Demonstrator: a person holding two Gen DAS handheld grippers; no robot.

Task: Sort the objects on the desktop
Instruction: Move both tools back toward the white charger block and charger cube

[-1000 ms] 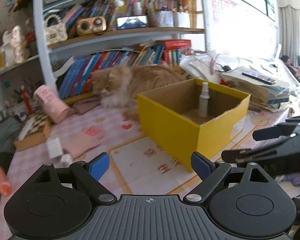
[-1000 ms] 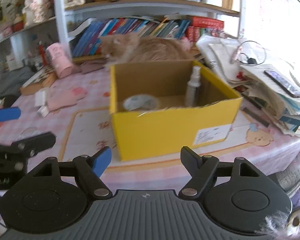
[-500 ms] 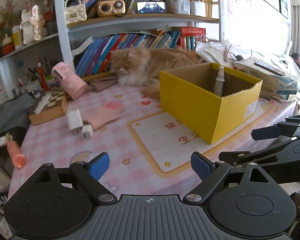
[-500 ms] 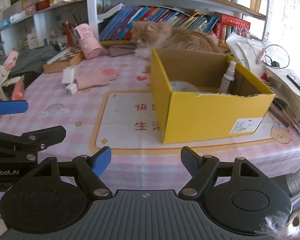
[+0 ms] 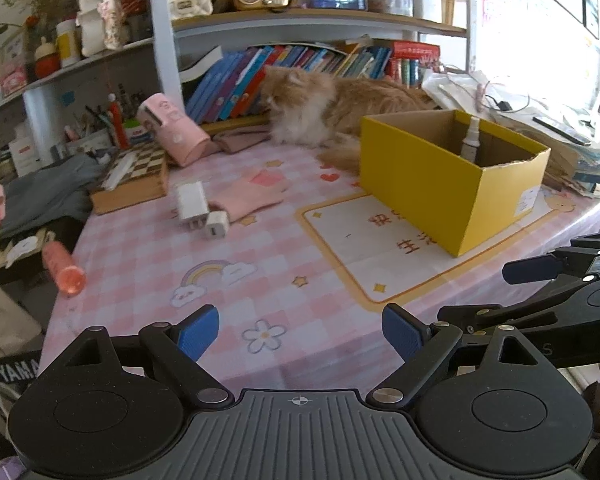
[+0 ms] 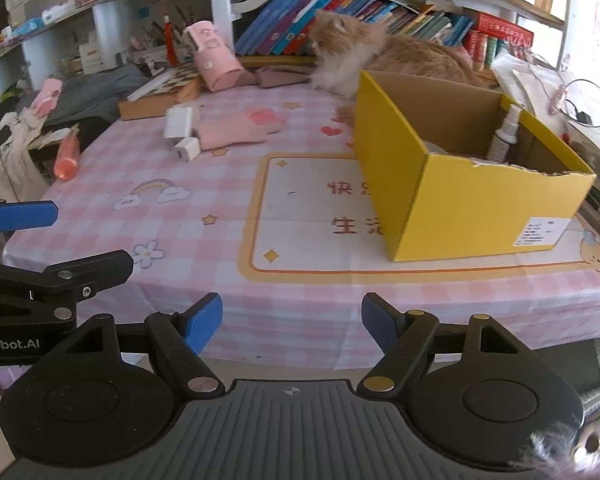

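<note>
Since a moment ago: both claws have pulled back from the yellow box (image 5: 452,184) toward the near edge of the table (image 5: 284,280), so far more of the pink checked cloth shows in front of them now.
Left claw (image 5: 300,330): fingers spread wide apart, nothing between them, hanging over the near edge of the table.
Right claw (image 6: 292,324): fingers also apart and empty, near the same edge, in front of the box's near corner.
Box: open-topped, standing on the right half of the table; a small spray bottle (image 6: 504,136) stands upright inside against its far wall.
Two white chargers (image 5: 198,210): lying touching each other well to the left of the box, out on the open cloth.
Pink glove (image 5: 252,196): flat, just beside the chargers on the side toward the box, its length running toward the box.
Orange tube (image 5: 62,266): far left of the box, at the table's left edge, lying on its side with its length running along that edge.
Cat (image 5: 332,108): lying behind the box in front of the books.
What the next move hangs on: my guess is that the loose things left of the box go in next. They lie ahead and to the left of both claws, so the left claw looks the nearer one.
</note>
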